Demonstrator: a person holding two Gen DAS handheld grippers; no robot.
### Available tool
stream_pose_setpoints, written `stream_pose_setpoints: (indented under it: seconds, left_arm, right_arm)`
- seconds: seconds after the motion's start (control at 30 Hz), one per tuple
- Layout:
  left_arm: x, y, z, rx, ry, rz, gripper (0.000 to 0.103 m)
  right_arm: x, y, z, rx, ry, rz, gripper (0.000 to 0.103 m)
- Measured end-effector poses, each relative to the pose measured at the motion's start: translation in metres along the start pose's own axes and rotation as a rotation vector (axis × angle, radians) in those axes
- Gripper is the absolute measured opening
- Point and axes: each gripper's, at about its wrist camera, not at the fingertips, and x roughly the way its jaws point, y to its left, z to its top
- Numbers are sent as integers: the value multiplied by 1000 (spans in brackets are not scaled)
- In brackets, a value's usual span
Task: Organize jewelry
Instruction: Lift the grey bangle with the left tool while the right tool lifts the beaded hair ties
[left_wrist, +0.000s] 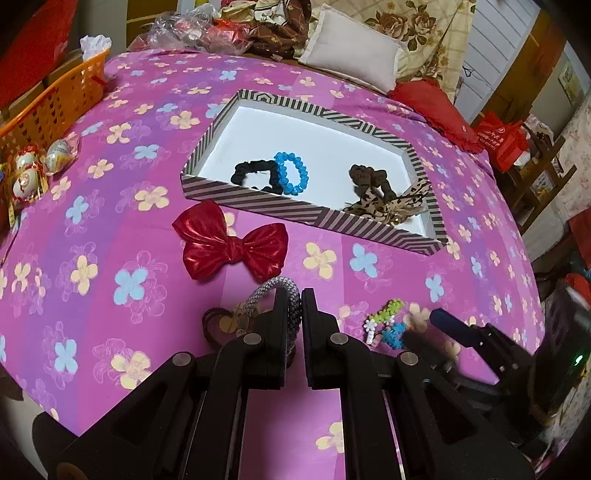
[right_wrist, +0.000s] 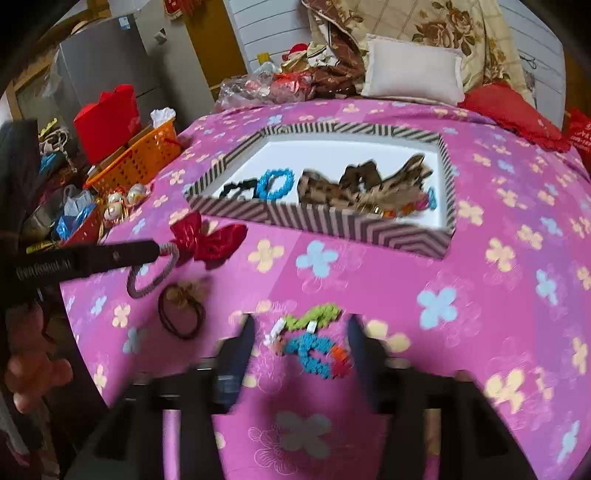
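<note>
My left gripper (left_wrist: 300, 297) is shut on a grey braided hair tie (left_wrist: 274, 286), held a little above the pink floral bedspread; it shows in the right wrist view (right_wrist: 155, 271) too. My right gripper (right_wrist: 301, 321) is open, its fingers on either side of a multicoloured bead bracelet (right_wrist: 314, 345), also seen in the left wrist view (left_wrist: 388, 325). A striped tray (left_wrist: 288, 210) holds a black scrunchie (left_wrist: 255, 170), a blue bead bracelet (left_wrist: 293, 173), a brown scrunchie (left_wrist: 369, 177) and a leopard bow (left_wrist: 395, 205). A red bow (left_wrist: 232, 245) and a brown hair tie (right_wrist: 181, 308) lie on the bed.
An orange basket (left_wrist: 59, 99) and wrapped trinkets (left_wrist: 33, 166) sit at the left edge of the bed. A white pillow (left_wrist: 351, 55), a red cushion (left_wrist: 436, 107) and piled cloth lie at the far end. The bed edge drops off on the right.
</note>
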Motion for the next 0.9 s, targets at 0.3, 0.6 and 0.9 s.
stream_pose_setpoints:
  seconds: [0.3,0.6,0.9]
  left_arm:
    - [7,4,-1,-14,21,6,6]
    - [5,2,0,-16,14,2,6]
    - [4,0,-2,-13,17,1,6]
  right_arm:
    - [19,-3,-12,-44,17,-35,14]
    - [-16,-15,-5,35,-55,45,0]
    - [9,4,-4,-134,18,-76,48]
